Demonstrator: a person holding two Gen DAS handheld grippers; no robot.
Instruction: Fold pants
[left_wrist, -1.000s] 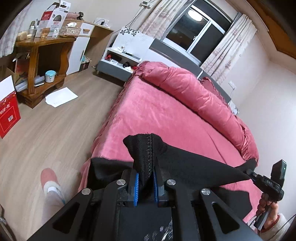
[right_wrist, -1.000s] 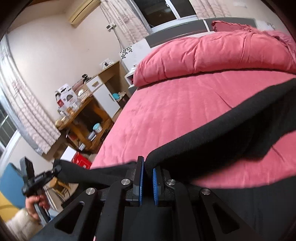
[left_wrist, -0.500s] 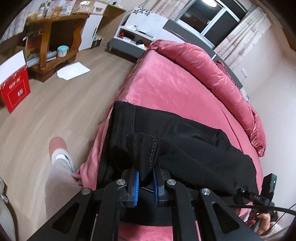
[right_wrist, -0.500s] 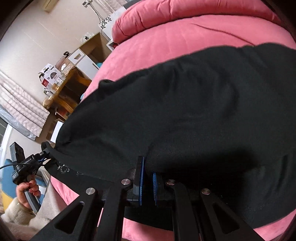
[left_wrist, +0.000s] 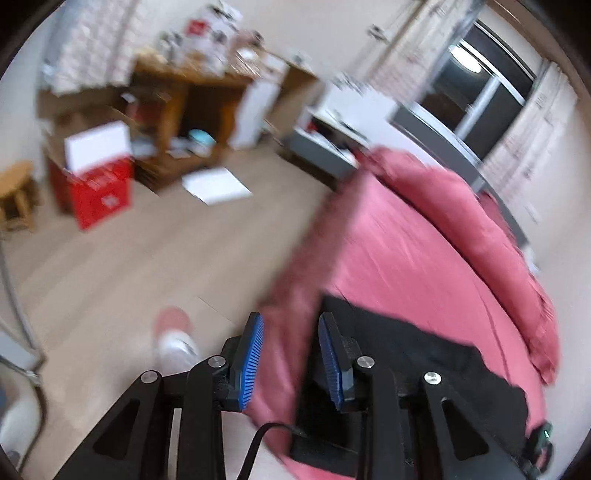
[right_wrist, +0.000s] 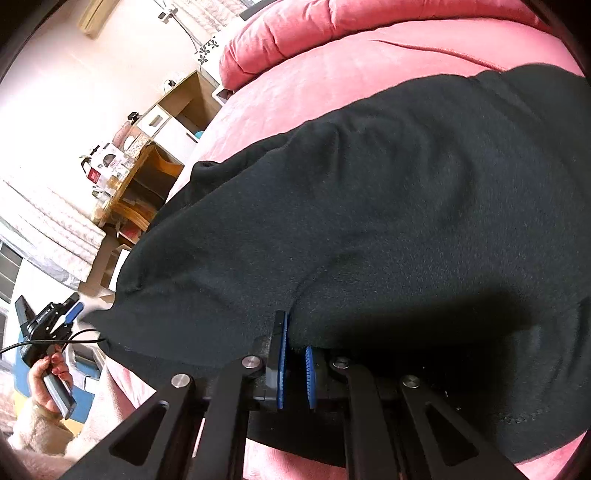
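The black pants (right_wrist: 369, 221) lie spread over the pink bed (right_wrist: 406, 55). My right gripper (right_wrist: 294, 341) is shut on their near edge, with cloth pinched between the blue pads. In the left wrist view my left gripper (left_wrist: 291, 321) hangs over the bed's left edge, its jaws opening and nothing between them. There the pants (left_wrist: 424, 354) lie just right of its fingers. The right wrist view shows the left gripper (right_wrist: 62, 317) at the far left, held by a hand (right_wrist: 48, 373), just off the pants' corner.
A rolled pink duvet (left_wrist: 461, 206) lies along the far side of the bed. On the wooden floor are a red box (left_wrist: 96, 192), a white sheet (left_wrist: 216, 184), a cluttered wooden desk (left_wrist: 184, 96) and a stool (left_wrist: 14, 192). A slippered foot (left_wrist: 173, 332) stands beside the bed.
The pants came down from hanging between both grippers onto the bed. My left gripper let go of its bunch of cloth and swung left past the bed's edge. The right keeps its grip.
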